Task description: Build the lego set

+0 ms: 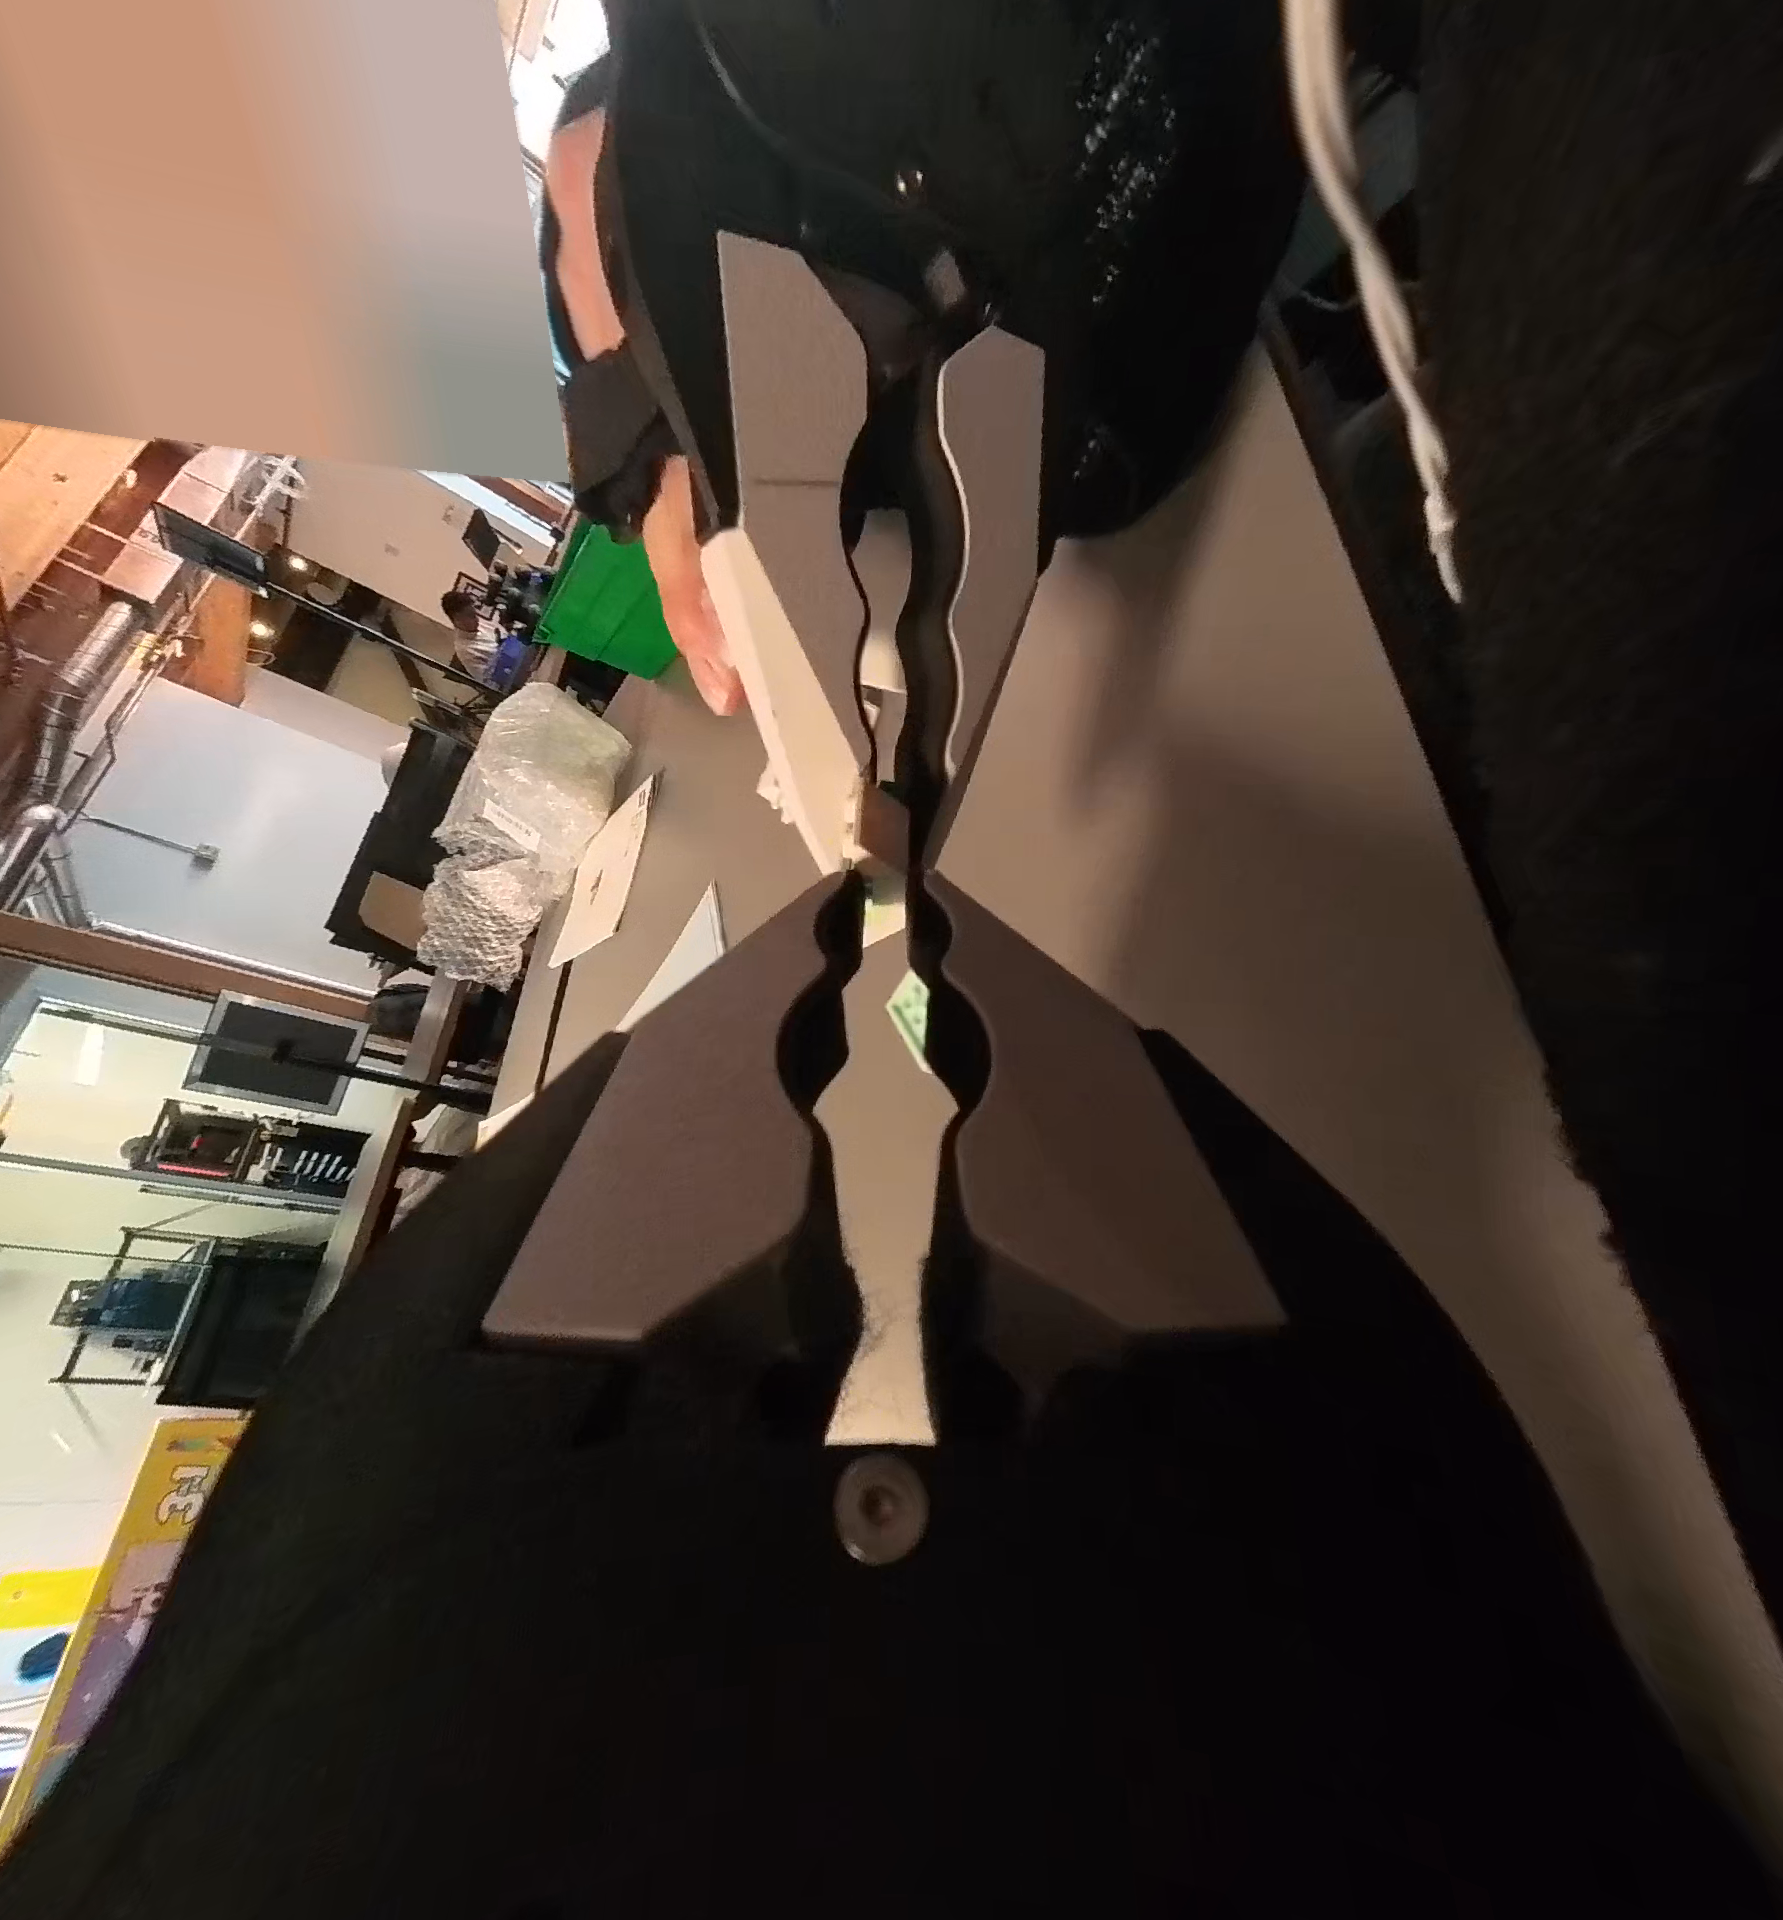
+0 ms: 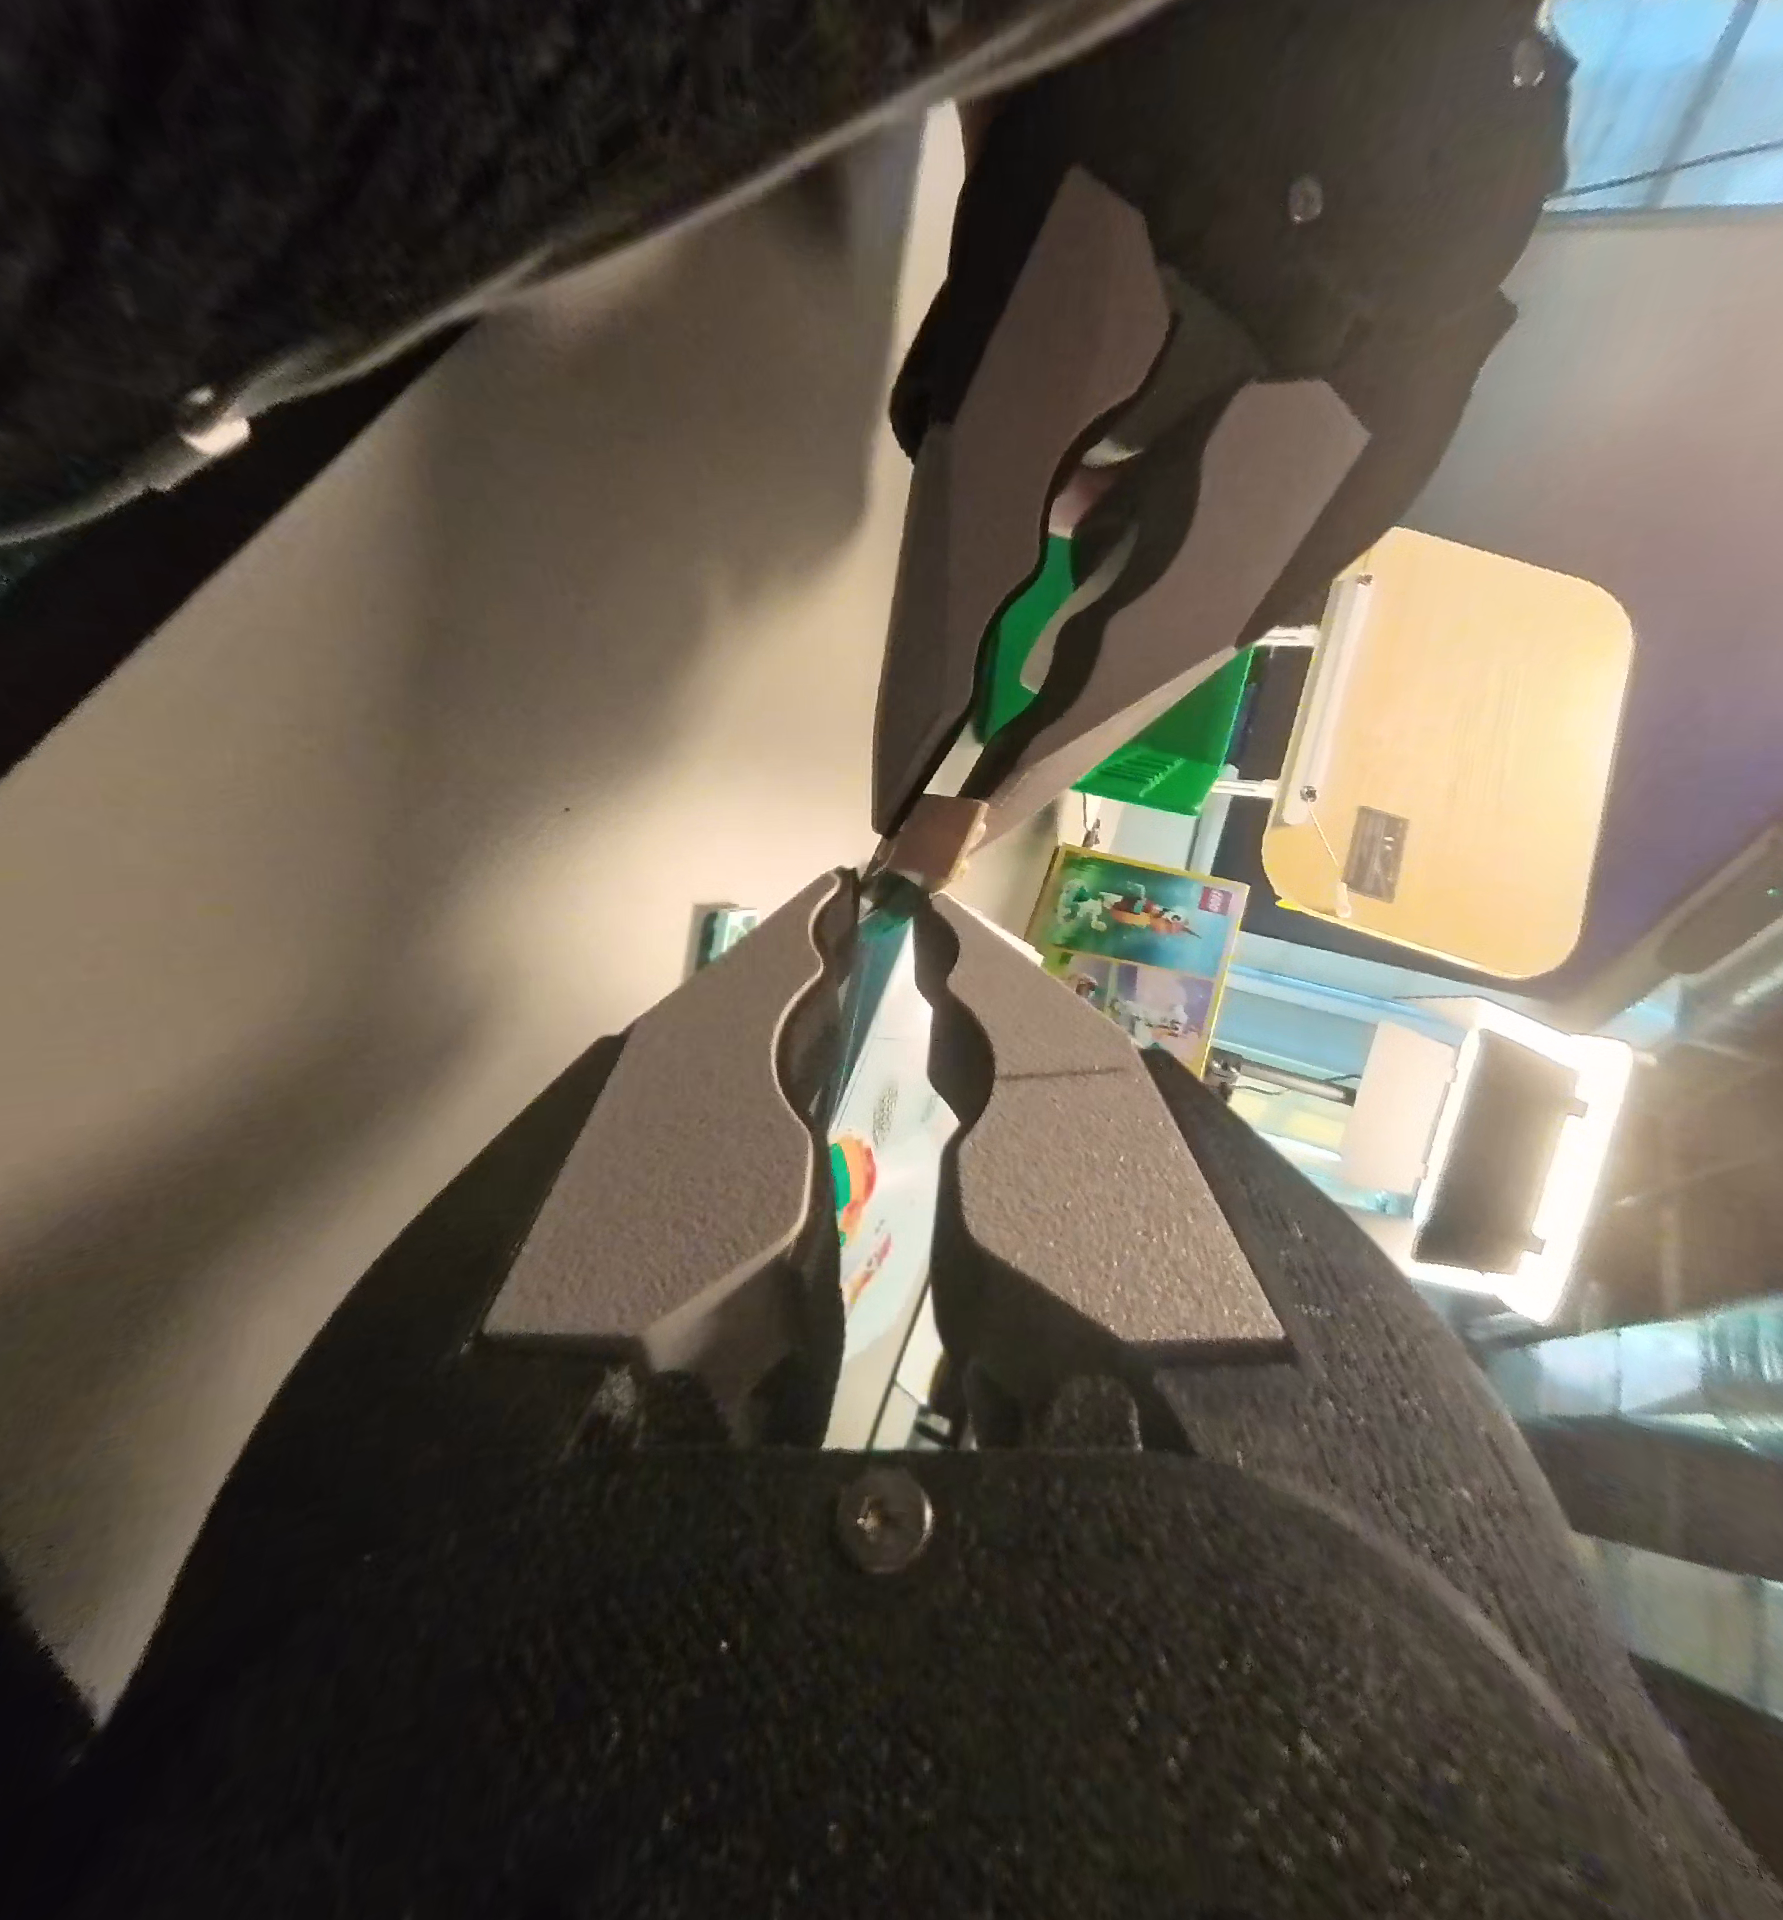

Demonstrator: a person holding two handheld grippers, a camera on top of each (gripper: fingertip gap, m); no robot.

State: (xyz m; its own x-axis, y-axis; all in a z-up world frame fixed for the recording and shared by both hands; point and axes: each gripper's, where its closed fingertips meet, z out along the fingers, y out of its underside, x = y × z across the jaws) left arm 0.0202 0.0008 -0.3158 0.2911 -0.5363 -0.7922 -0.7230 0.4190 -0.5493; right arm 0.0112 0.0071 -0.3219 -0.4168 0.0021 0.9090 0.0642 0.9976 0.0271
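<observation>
My two grippers meet tip to tip above the grey table (image 1: 1178, 831). A small brown lego brick (image 1: 884, 824) sits right where the tips meet, with a thin green piece (image 2: 887, 896) against it. In the left wrist view my left gripper (image 1: 882, 891) is closed at the tips on this small assembly, and the right gripper (image 1: 889, 844) comes in from above. In the right wrist view my right gripper (image 2: 885, 885) pinches the green piece, and the left gripper (image 2: 937, 821) above it holds the brown brick (image 2: 934, 831). Which gripper bears the load I cannot tell.
A light green plate (image 1: 913, 1023) lies on the table beneath the tips. An instruction booklet (image 2: 876, 1122) shows through the finger gap. A green bin (image 1: 606, 603), the lego box (image 2: 1136, 945), bubble wrap (image 1: 523, 810) and papers (image 1: 606, 883) stand farther off. Dark clothing (image 1: 1645, 727) is close by. My left and right fingertips are right by each other.
</observation>
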